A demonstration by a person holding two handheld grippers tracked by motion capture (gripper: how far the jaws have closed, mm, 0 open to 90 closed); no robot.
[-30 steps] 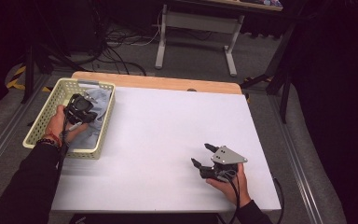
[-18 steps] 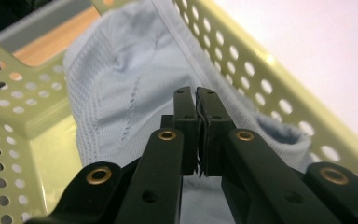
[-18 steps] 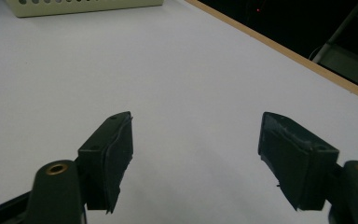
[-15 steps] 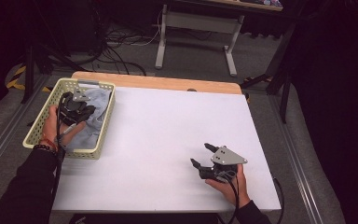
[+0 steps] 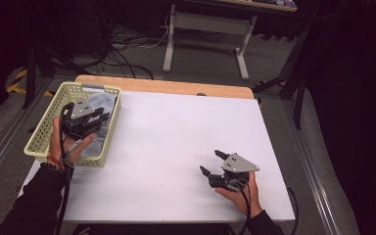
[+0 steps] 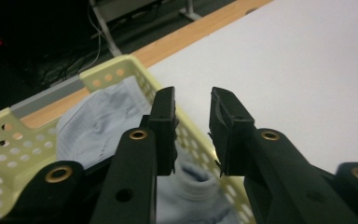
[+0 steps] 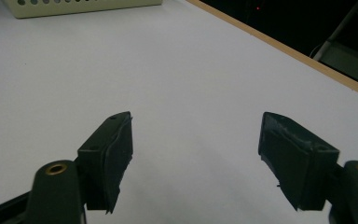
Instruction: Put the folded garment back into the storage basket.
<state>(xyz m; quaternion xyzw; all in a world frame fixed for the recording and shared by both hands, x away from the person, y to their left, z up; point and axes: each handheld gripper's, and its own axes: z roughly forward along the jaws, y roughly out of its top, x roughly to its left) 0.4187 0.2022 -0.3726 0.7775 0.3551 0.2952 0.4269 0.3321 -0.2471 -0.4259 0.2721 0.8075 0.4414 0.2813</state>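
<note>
A pale yellow perforated basket (image 5: 39, 138) stands at the table's left edge with a light blue-grey cloth (image 5: 104, 102) lying in it. My left gripper (image 5: 101, 116) hovers over the basket. Its jaws have just been opening and nothing is between them. In the left gripper view the left gripper (image 6: 193, 100) shows a narrow gap, with the cloth (image 6: 102, 126) and the basket's rim (image 6: 116, 70) below. My right gripper (image 5: 209, 161) rests low at the front right of the white table, open and empty. The right gripper view shows the right gripper (image 7: 196, 135) wide apart over the bare tabletop.
The white tabletop (image 5: 186, 132) has a wooden strip (image 5: 176, 88) along its far edge. Beyond it stand a desk frame (image 5: 205, 29) and loose cables (image 5: 127, 39) on the floor. The basket's side (image 7: 74, 7) shows far off in the right gripper view.
The left gripper has lifted a little from the cloth in the basket, and its grey top plate now faces up. The right gripper has stayed where it was.
</note>
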